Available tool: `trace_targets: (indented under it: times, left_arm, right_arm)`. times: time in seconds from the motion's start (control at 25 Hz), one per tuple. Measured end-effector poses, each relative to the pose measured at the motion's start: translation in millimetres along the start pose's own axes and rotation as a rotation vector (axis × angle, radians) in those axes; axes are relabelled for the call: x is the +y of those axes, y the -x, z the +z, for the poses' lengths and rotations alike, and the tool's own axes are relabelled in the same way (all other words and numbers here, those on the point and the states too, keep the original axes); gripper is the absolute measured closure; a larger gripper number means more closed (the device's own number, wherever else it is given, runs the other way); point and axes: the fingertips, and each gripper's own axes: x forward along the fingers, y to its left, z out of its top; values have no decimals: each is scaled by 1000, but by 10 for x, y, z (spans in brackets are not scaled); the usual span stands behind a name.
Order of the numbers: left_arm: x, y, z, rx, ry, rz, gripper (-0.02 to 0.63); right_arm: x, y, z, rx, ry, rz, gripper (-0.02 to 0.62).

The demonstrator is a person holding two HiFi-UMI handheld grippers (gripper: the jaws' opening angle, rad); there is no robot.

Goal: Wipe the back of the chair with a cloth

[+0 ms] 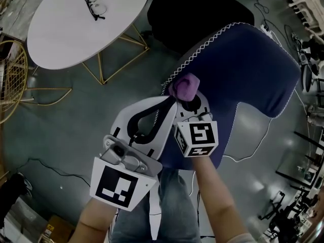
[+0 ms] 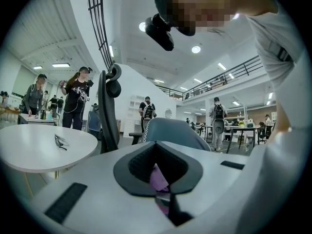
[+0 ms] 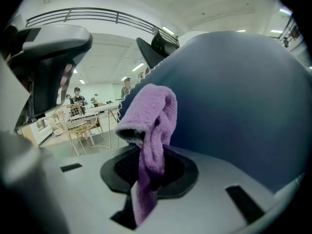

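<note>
The blue padded chair back [image 1: 248,65] with white stitching fills the right of the head view and the right gripper view [image 3: 234,111]. A purple fluffy cloth [image 1: 183,86] is bunched against its near edge. My right gripper [image 1: 186,97] is shut on the cloth [image 3: 153,126], which hangs through its jaws in front of the chair back. My left gripper [image 1: 171,102] lies just left of it, jaws together at the cloth's lower edge. In the left gripper view a strip of purple cloth [image 2: 158,179] shows pinched between its pads [image 2: 141,167].
A round white table [image 1: 61,34] with a pair of glasses [image 1: 94,6] stands at the upper left, beside a gold wire chair [image 1: 10,80]. A black office chair [image 1: 197,9] is behind the blue one. A white cable [image 1: 263,135] trails on the floor. Several people [image 2: 78,101] stand far off.
</note>
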Motion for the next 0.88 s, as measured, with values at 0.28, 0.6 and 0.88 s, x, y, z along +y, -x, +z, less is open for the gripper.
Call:
trace_targets:
  times: [0.28,0.6,0.88]
  left_arm:
    - [57,17,-82,13,3,6,594]
    - [95,-44,-139,21,-2,-2,594]
    - [-3,-113,-191,30,-9,-10,594]
  right_arm:
    - [-66,-108,-309,66,-45,-25,523]
    - [-132,-231,-452,95,-50,-37,523]
    - [-451,-172,-531,92,-77,-107,525]
